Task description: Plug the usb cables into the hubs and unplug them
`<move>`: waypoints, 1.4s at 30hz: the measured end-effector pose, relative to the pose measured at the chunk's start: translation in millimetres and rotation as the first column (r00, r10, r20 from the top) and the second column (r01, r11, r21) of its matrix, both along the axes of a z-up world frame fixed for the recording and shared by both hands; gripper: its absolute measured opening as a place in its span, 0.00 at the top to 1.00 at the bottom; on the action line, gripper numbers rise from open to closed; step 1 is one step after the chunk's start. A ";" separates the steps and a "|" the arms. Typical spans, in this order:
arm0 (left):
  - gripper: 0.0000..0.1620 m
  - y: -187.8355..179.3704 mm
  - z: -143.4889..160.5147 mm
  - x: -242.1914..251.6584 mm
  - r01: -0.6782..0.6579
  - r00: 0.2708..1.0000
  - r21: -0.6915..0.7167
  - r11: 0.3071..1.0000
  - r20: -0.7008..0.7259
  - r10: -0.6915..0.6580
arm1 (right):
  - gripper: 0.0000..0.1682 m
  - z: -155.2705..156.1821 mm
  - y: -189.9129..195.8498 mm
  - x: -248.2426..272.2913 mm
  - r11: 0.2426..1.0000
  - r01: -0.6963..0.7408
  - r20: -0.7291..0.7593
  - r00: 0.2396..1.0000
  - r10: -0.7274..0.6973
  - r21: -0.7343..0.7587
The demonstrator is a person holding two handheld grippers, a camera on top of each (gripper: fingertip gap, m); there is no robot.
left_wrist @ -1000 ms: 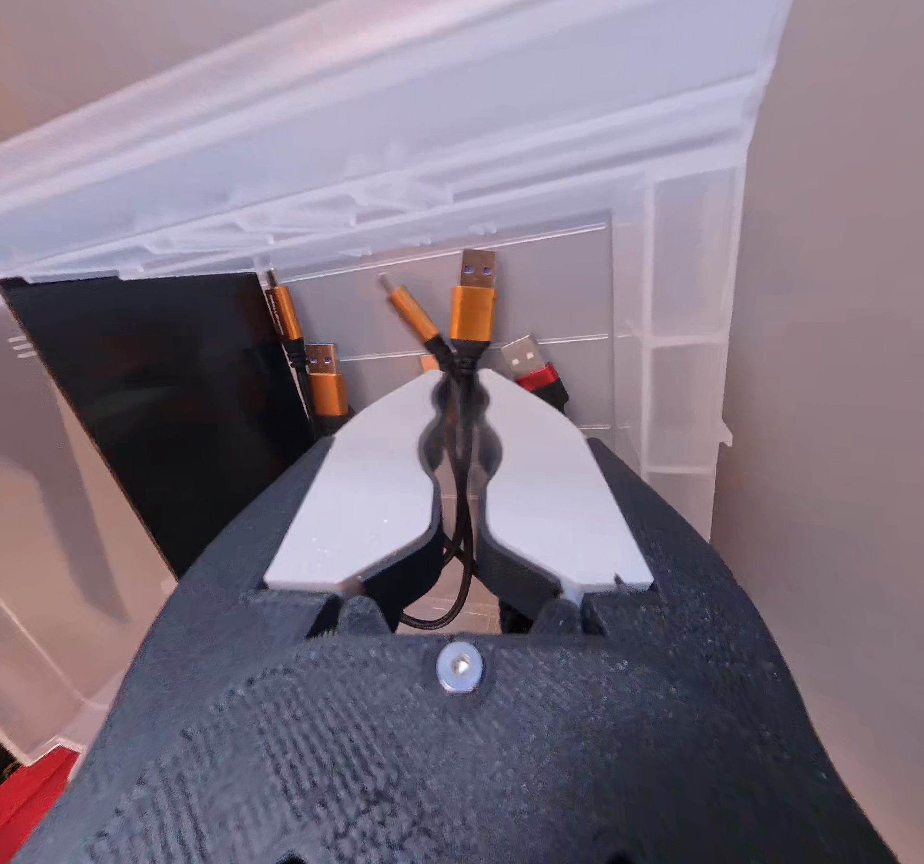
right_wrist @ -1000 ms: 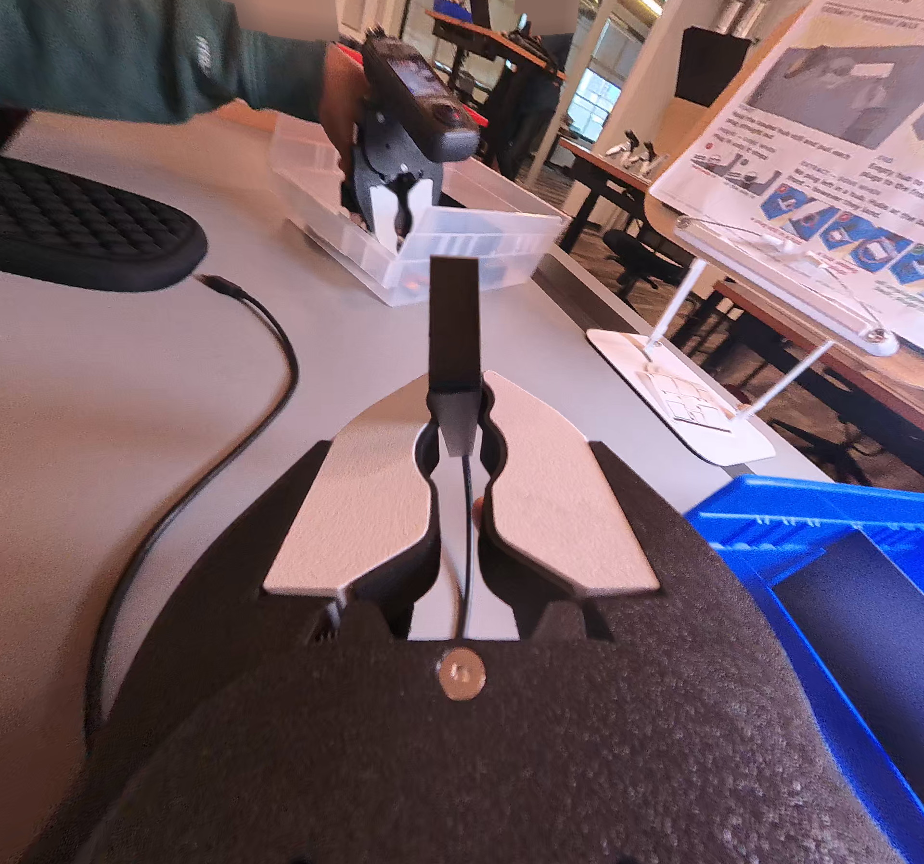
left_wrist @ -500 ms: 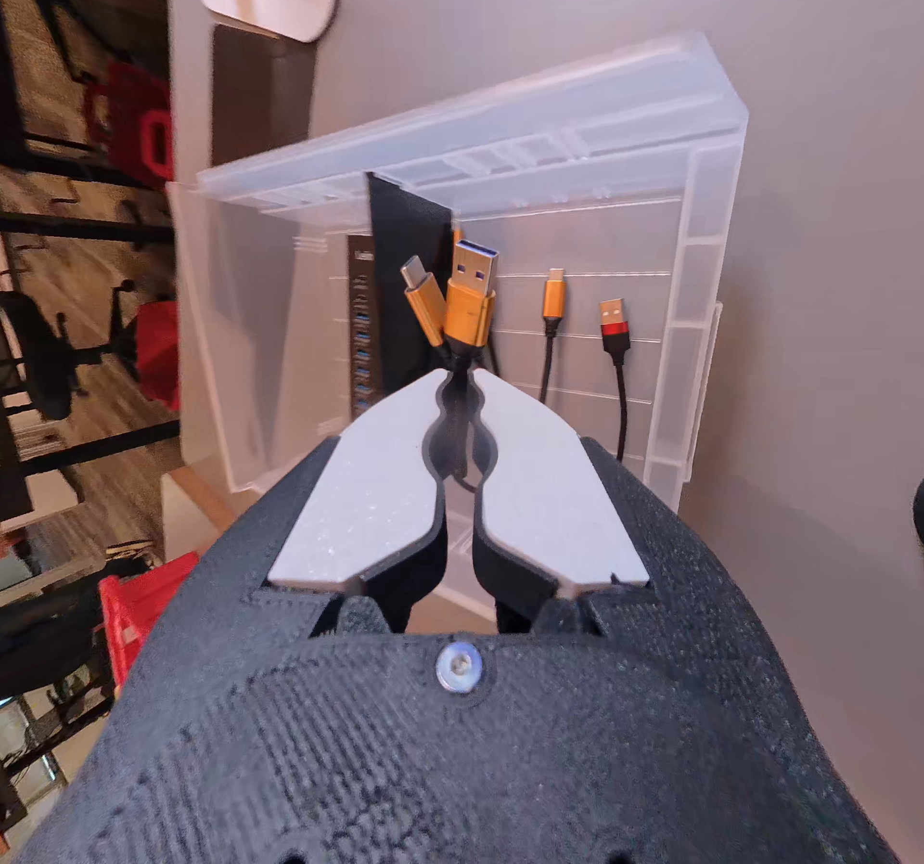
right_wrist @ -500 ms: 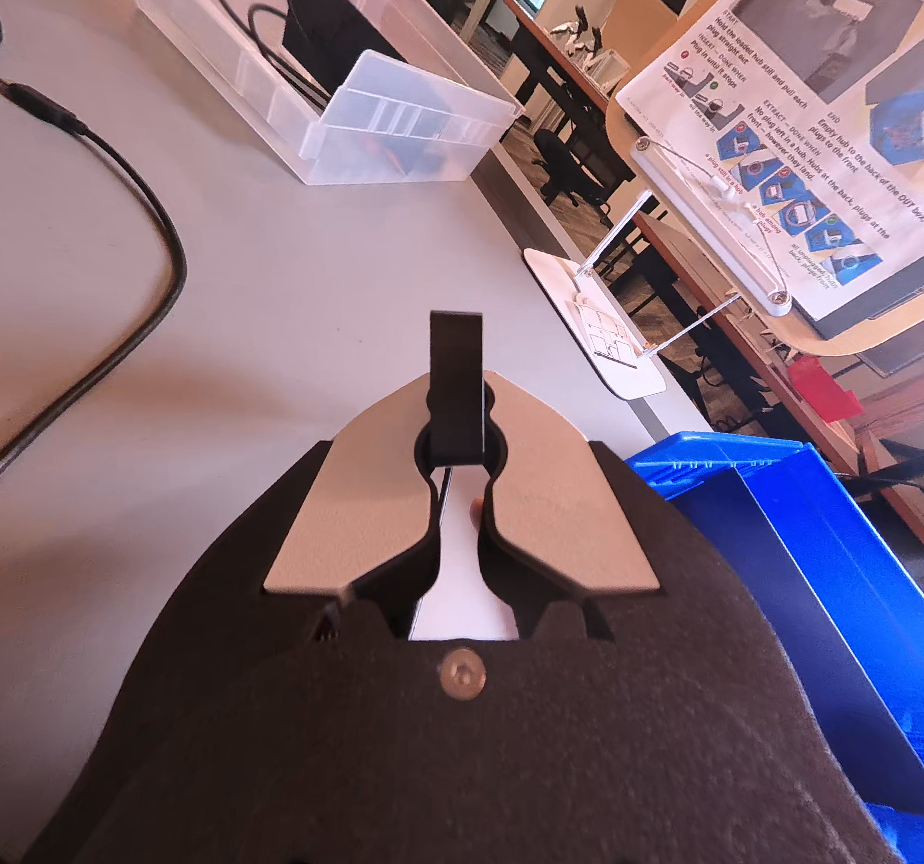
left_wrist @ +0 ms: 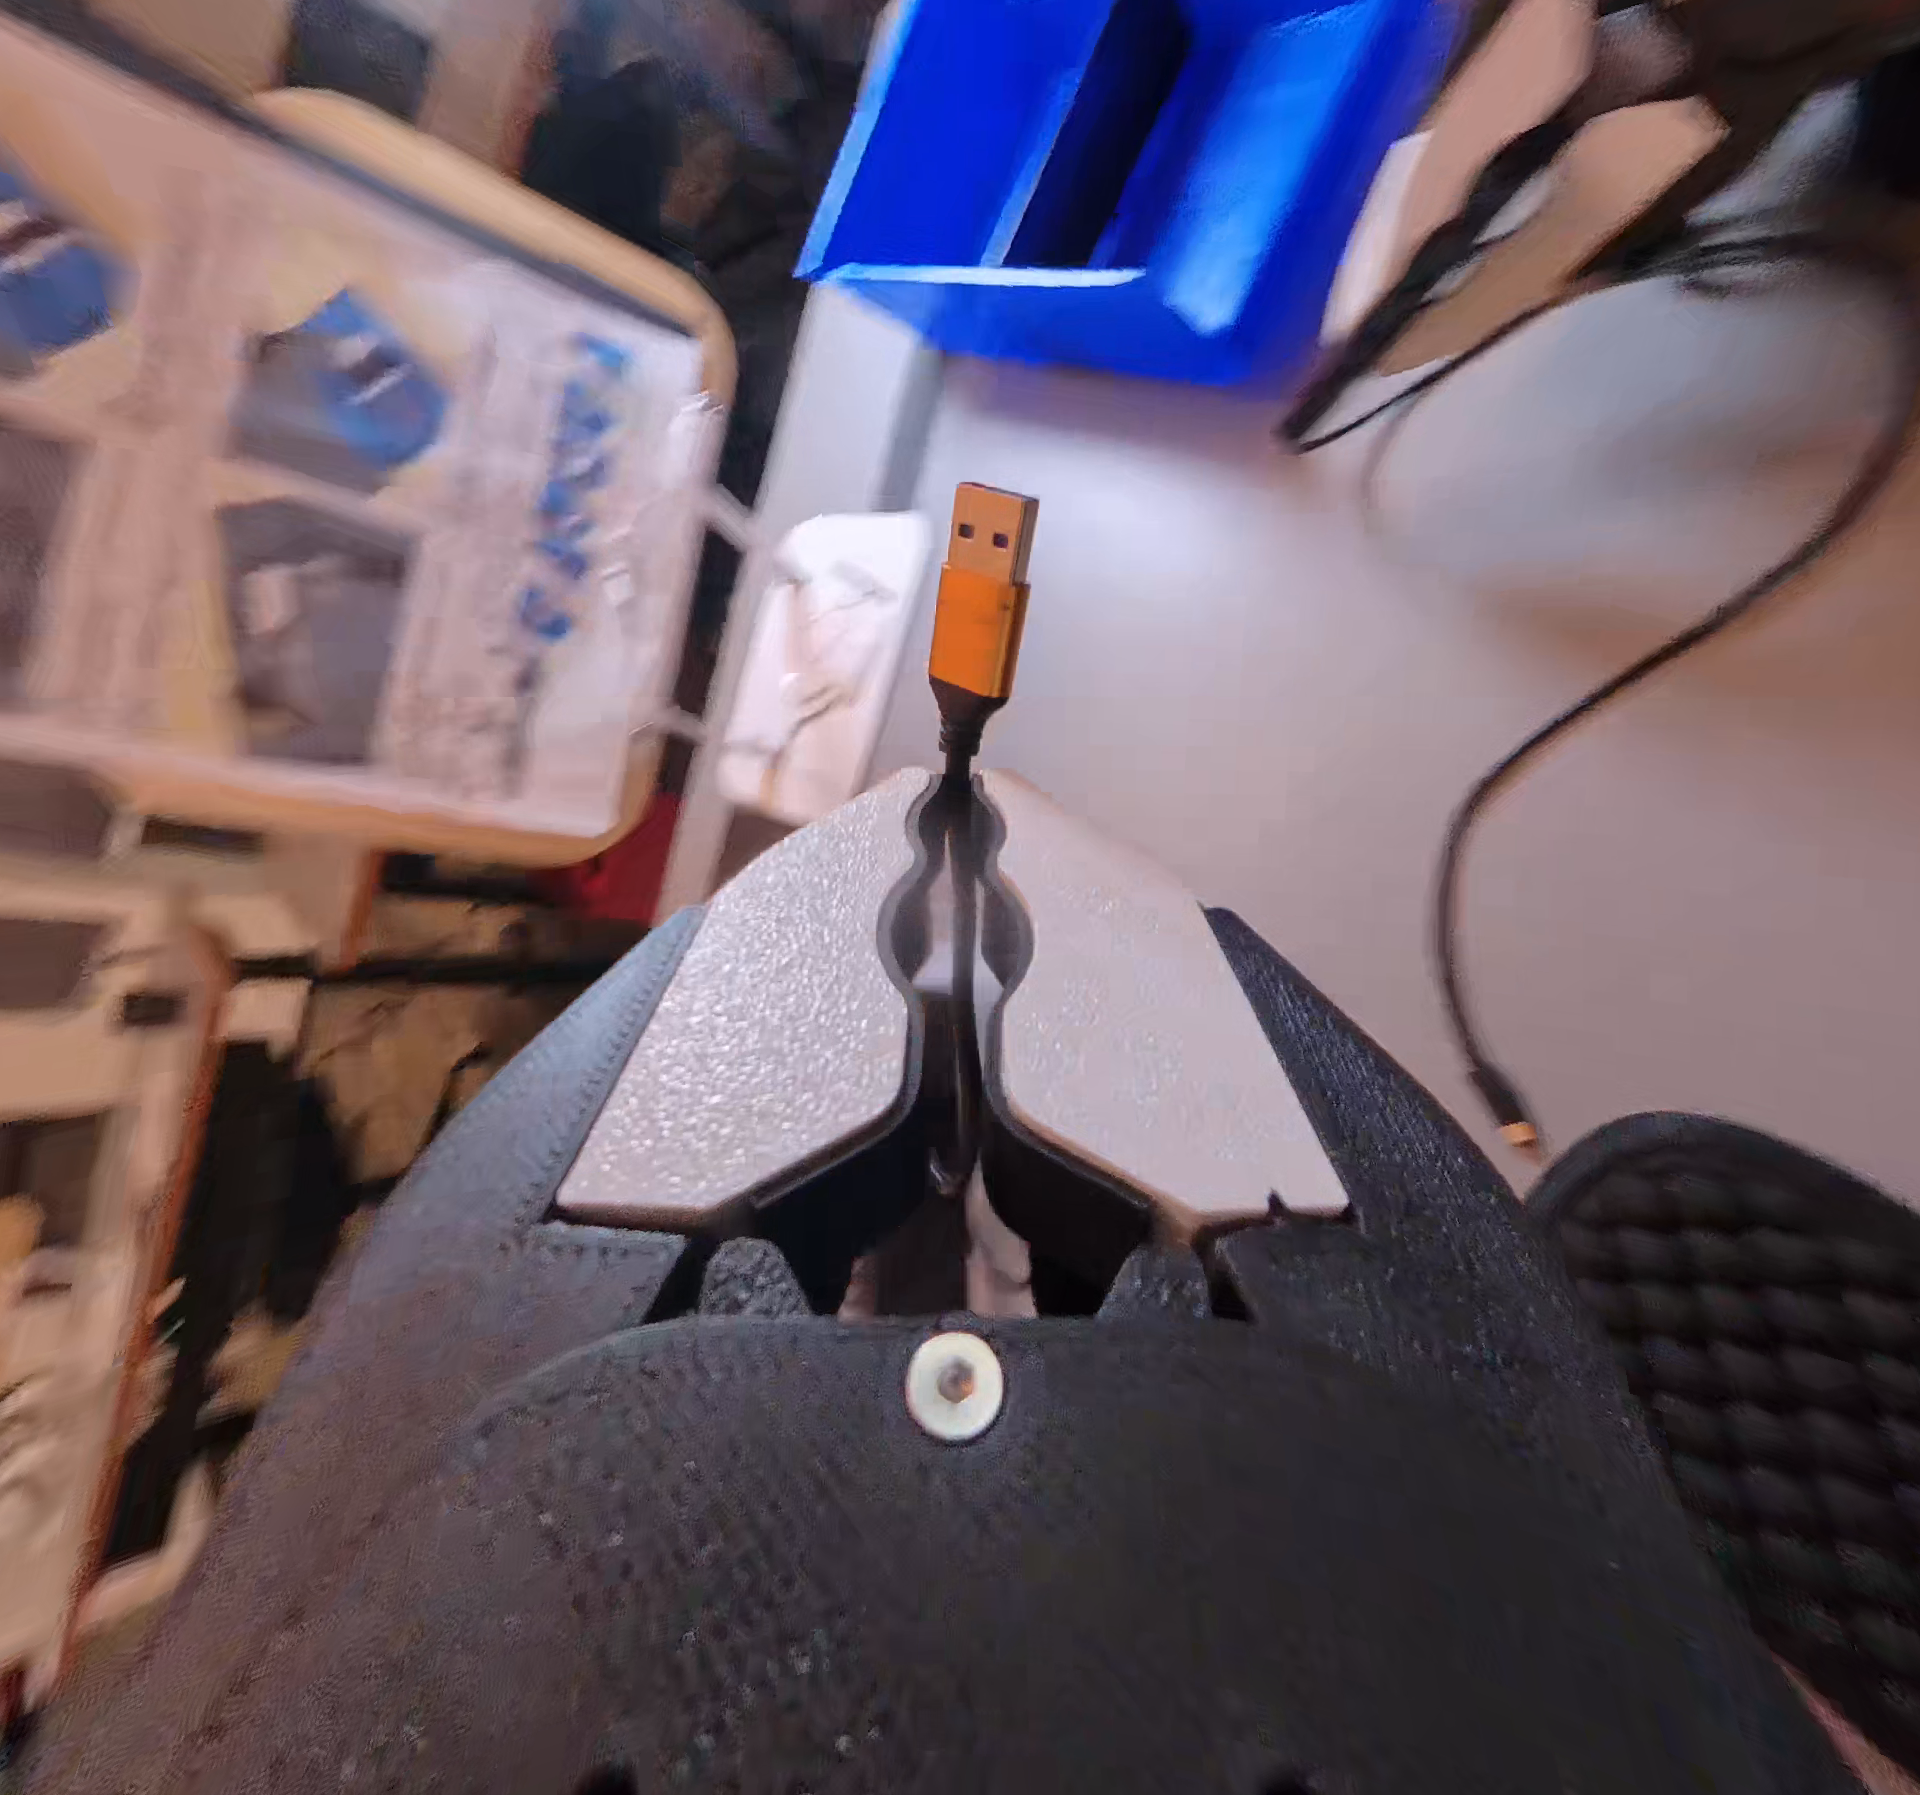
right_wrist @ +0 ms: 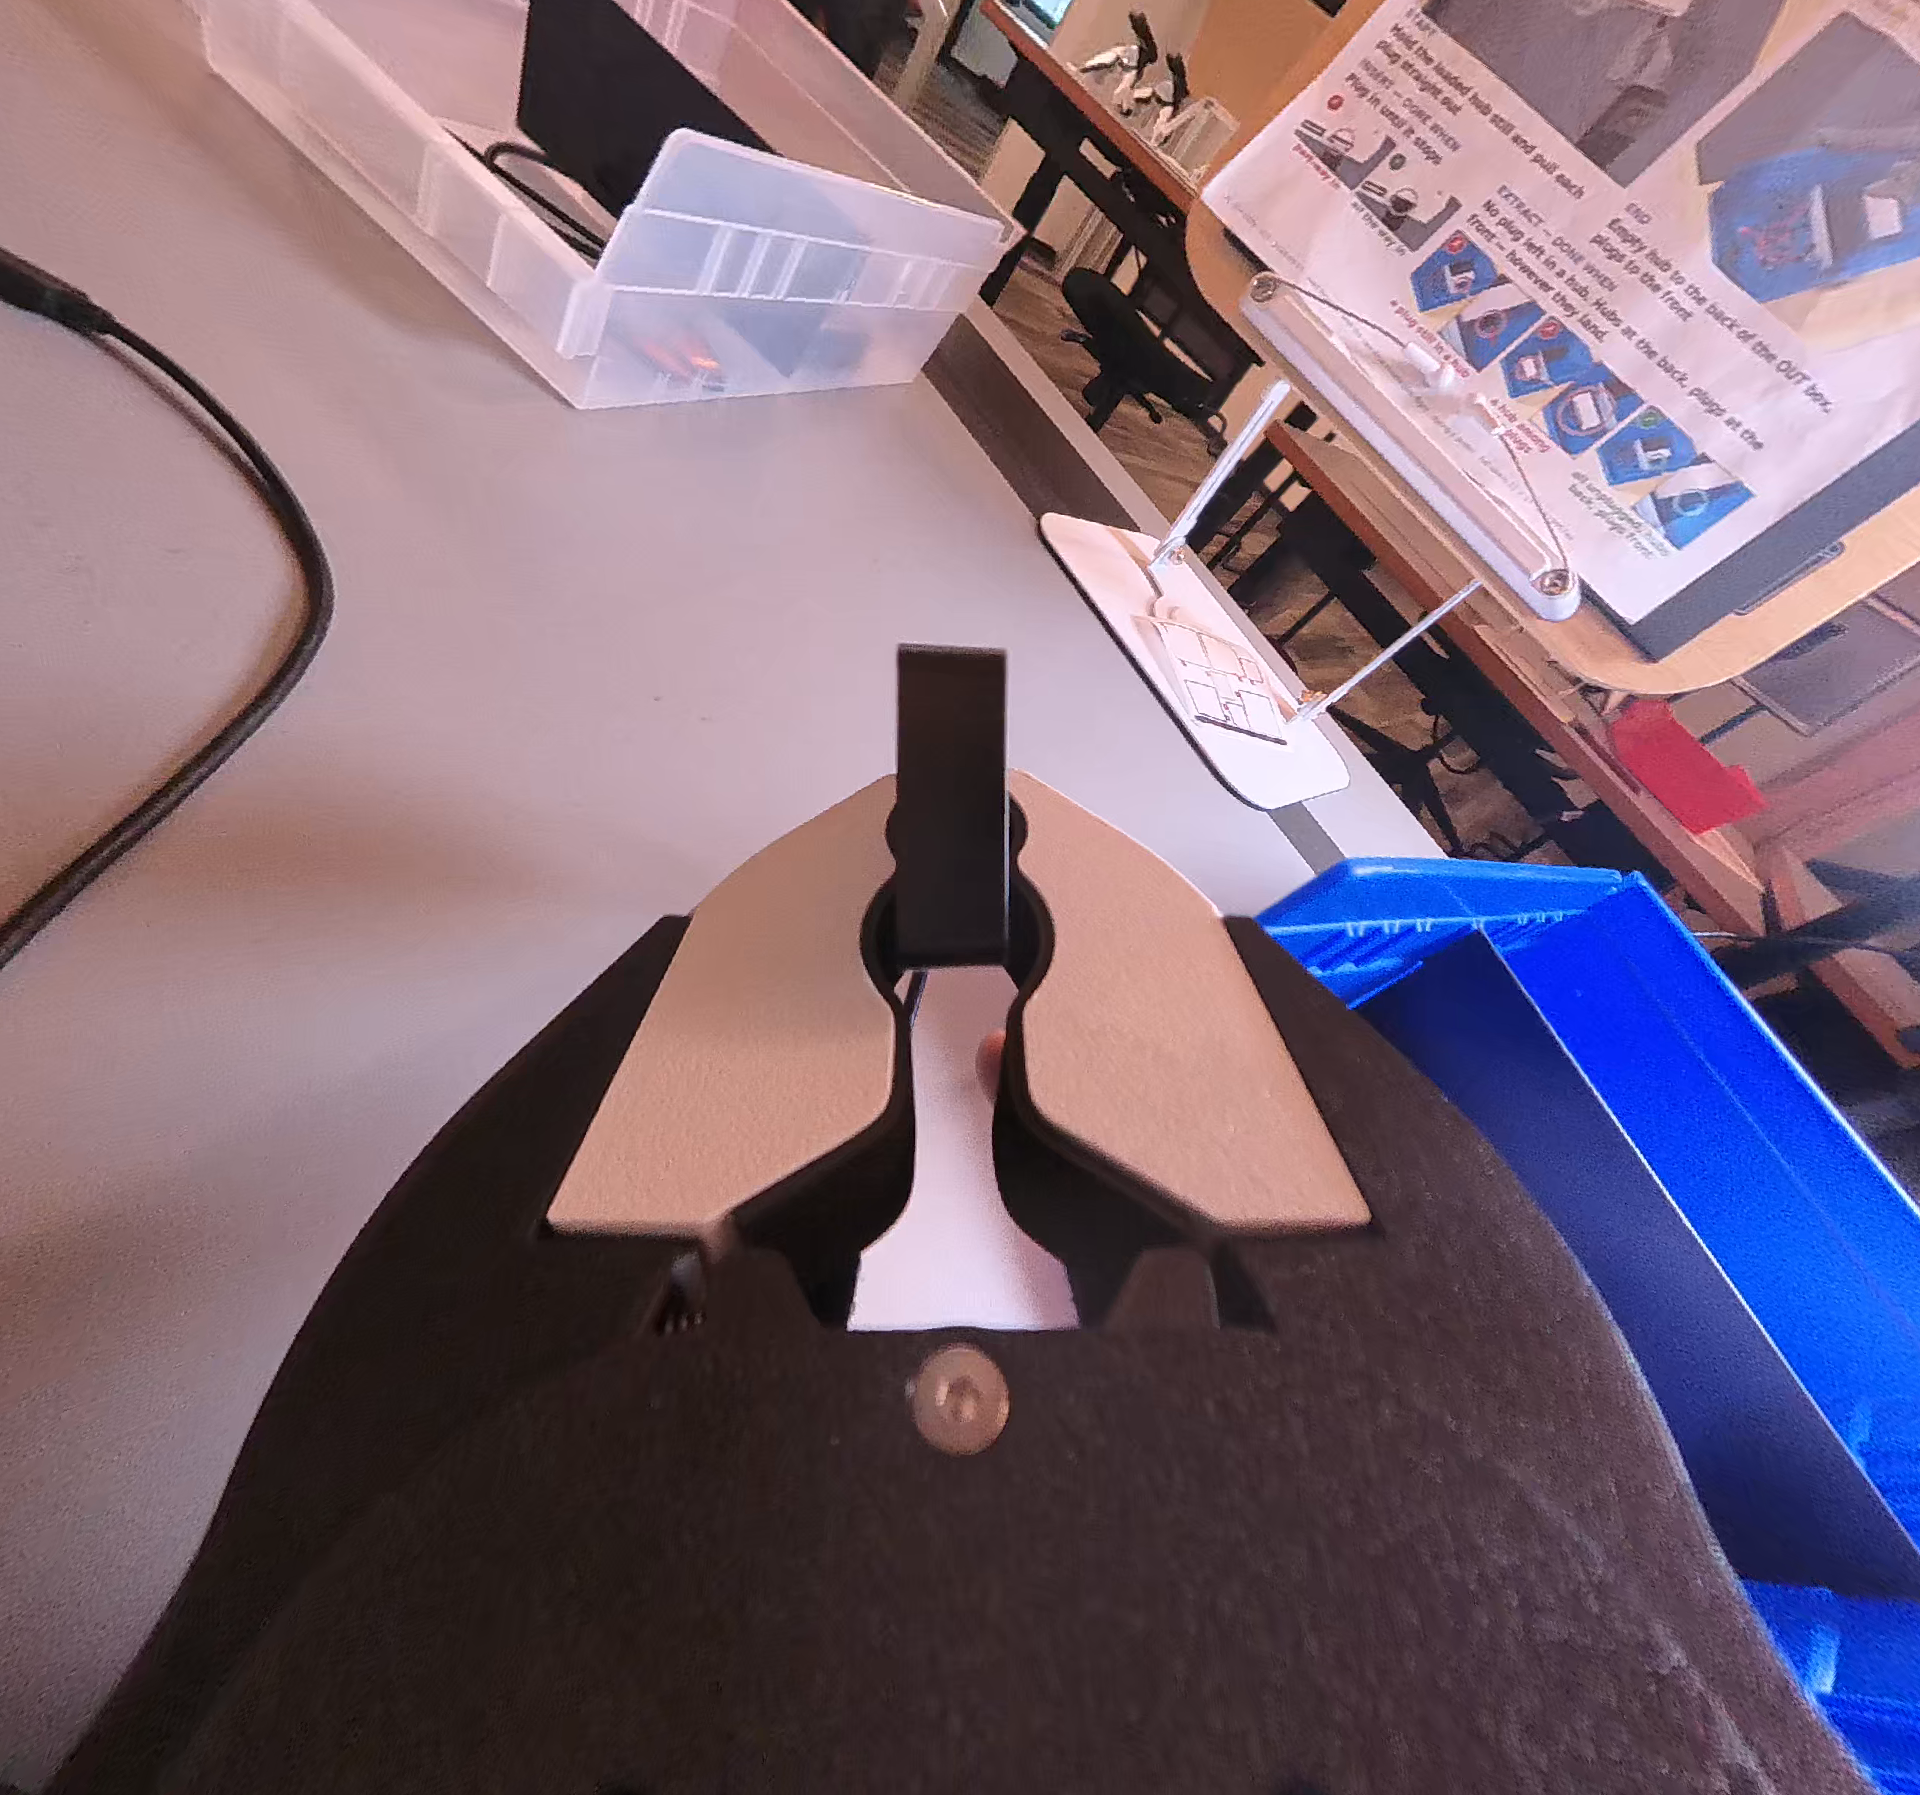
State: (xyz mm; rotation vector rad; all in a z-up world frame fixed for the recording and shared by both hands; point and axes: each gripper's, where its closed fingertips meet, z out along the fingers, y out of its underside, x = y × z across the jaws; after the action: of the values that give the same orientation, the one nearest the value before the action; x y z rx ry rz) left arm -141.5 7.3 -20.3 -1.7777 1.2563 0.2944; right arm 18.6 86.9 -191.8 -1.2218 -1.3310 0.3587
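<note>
Cable: I am pinching its black cord in my left gripper (left_wrist: 961, 781), fingers nearly together, orange plug (left_wrist: 982, 592) sticking out past the tips.
Hub: I am clamping the black hub (right_wrist: 951, 810) in my right gripper (right_wrist: 954, 789), narrow, above the table (right_wrist: 540, 623).
Surroundings: blue bin (right_wrist: 1621, 1049) is sitting just right; clear tray (right_wrist: 790, 291) is lying well ahead.

Orange plug (left_wrist: 980, 631), blue bin (right_wrist: 1621, 1070), black hub (right_wrist: 952, 810).
</note>
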 end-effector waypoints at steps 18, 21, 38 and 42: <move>0.90 8.3 -242.5 107.1 0.281 0.950 -0.448 0.849 0.258 -0.178 | 0.93 0.2 -17.0 5.9 0.983 -0.166 0.026 0.986 0.164 0.084; 0.87 10.7 -231.9 110.2 0.322 0.929 -0.419 0.849 0.311 -0.199 | 0.93 0.4 -15.1 6.4 0.984 -0.164 0.019 0.986 0.163 0.069; 0.91 7.7 -255.1 131.8 0.435 0.898 -0.491 0.755 0.301 -0.321 | 0.93 2.1 -15.3 11.4 0.985 -0.169 -0.002 0.986 0.169 0.043; 0.91 -6.5 -205.9 136.6 0.624 0.714 -0.439 0.647 0.656 -0.244 | 0.93 10.7 -26.1 11.7 0.972 -0.233 -0.059 0.970 0.235 0.033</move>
State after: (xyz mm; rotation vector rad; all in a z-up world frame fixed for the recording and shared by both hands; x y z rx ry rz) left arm -4.9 0.8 -226.2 -1.7848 1.3969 -1.0133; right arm 30.4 60.8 -181.1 -1.0250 -1.4250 0.5414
